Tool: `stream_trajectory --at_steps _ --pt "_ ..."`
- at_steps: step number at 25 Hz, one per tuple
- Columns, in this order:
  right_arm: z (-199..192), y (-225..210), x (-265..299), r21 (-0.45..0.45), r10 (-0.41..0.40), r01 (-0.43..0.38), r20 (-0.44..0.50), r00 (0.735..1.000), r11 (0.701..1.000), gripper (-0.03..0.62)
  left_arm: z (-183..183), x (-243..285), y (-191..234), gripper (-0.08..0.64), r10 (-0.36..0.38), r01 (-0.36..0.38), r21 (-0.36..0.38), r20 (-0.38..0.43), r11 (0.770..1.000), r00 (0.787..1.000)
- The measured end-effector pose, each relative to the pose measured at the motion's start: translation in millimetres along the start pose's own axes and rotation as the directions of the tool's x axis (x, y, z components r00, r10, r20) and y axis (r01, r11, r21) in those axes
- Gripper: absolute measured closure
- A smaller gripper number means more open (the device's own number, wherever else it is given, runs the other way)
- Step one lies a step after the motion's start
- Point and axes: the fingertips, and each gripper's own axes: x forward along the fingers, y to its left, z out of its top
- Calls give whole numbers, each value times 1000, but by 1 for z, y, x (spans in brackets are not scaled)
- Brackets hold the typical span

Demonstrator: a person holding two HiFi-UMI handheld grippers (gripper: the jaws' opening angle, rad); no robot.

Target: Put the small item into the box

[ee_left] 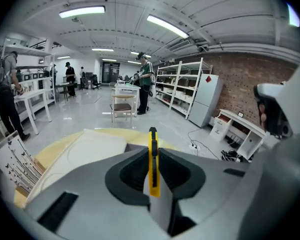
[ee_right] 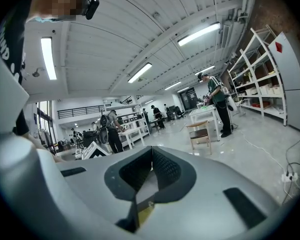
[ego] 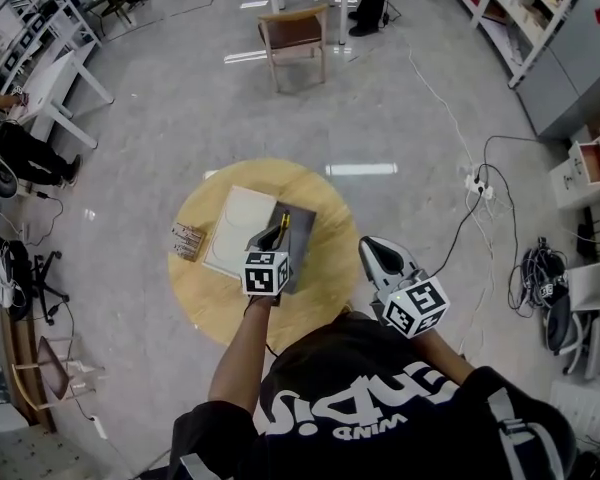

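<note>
A round wooden table (ego: 220, 303) carries a flat white box (ego: 240, 230) and, on its right, a dark grey box (ego: 304, 226). My left gripper (ego: 277, 232) hangs over the grey box, shut on a slim yellow-and-black utility knife (ego: 284, 218). In the left gripper view the knife (ee_left: 153, 136) stands on edge between the closed jaws of the left gripper (ee_left: 153, 154), its tip sticking out past them, with the white box (ee_left: 90, 149) beyond. My right gripper (ego: 373, 248) is raised off the table's right edge. In its own view the right gripper (ee_right: 151, 150) is shut and holds nothing.
A small rack of printed cards (ego: 187, 240) lies at the table's left edge. A wooden chair (ego: 294, 36) stands on the floor beyond the table. A power strip and cables (ego: 477, 186) trail at the right, near shelves and cabinets. White work tables (ego: 55, 83) stand at the far left.
</note>
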Motion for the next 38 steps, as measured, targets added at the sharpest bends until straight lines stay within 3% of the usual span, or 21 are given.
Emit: stream_trajectory --at_steps 8,22,28,38 --pt "0 -10 -3 7 -35 35 -3 999 999 589 -43 38 0 492 -12 15 18 -157 1000 988" --pt "-6 -17 -4 18 -75 75 -22 997 997 589 -87 69 5 492 -42 38 -16 -350 999 936" --pt "-6 -21 -5 21 -93 93 -25 995 995 589 -99 74 9 492 -37 37 -7 -398 999 916" --pt "-9 -19 -5 26 -96 97 -28 995 995 589 -107 78 9 492 -33 39 7 -404 999 914"
